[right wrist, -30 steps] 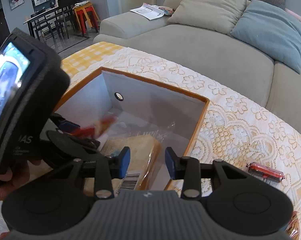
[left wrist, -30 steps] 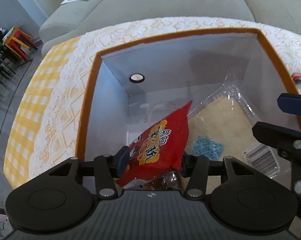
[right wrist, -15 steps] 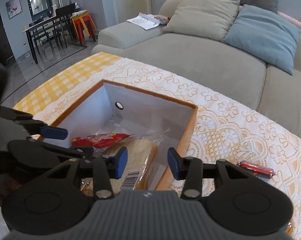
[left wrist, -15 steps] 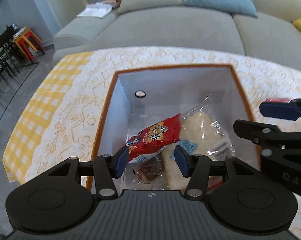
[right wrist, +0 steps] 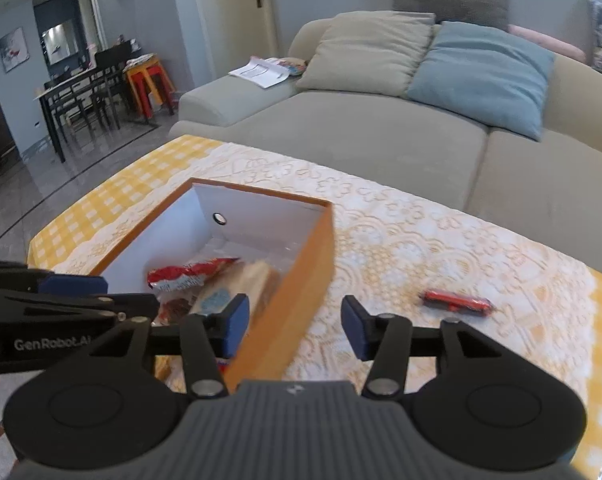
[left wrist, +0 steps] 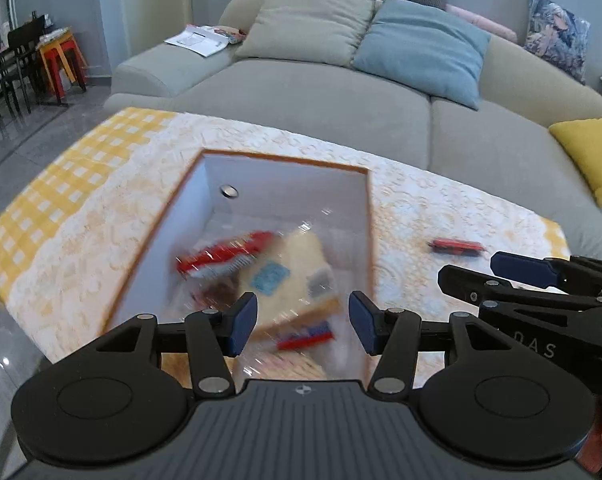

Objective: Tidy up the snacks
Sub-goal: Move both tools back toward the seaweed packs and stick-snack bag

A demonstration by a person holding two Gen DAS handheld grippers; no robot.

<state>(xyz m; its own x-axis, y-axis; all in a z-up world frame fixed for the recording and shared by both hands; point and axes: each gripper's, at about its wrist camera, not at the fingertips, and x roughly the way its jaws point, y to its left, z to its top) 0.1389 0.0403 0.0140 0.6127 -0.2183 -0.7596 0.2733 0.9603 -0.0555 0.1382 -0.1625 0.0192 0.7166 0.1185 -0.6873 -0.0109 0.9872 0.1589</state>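
Risk: red snack bar (right wrist: 457, 300) lies alone on the counter (right wrist: 441, 240), outside the box (right wrist: 301, 280). Right tool (right wrist: 293, 320) gapes wide, empty, as does left tool (left wrist: 303, 322); descend crooked and you'll nudge it away.

Left gripper (left wrist: 303, 326) released red packet (left wrist: 225, 254) into box (left wrist: 367, 216); withdrew, open.

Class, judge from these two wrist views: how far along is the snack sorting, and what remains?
Done: the red snack bag and the clear bread pack already lie inside the orange-rimmed box. In hand: nothing; the left gripper and right gripper are both open and empty. Left: one red wrapped snack lies on the lace tablecloth, right of the box.
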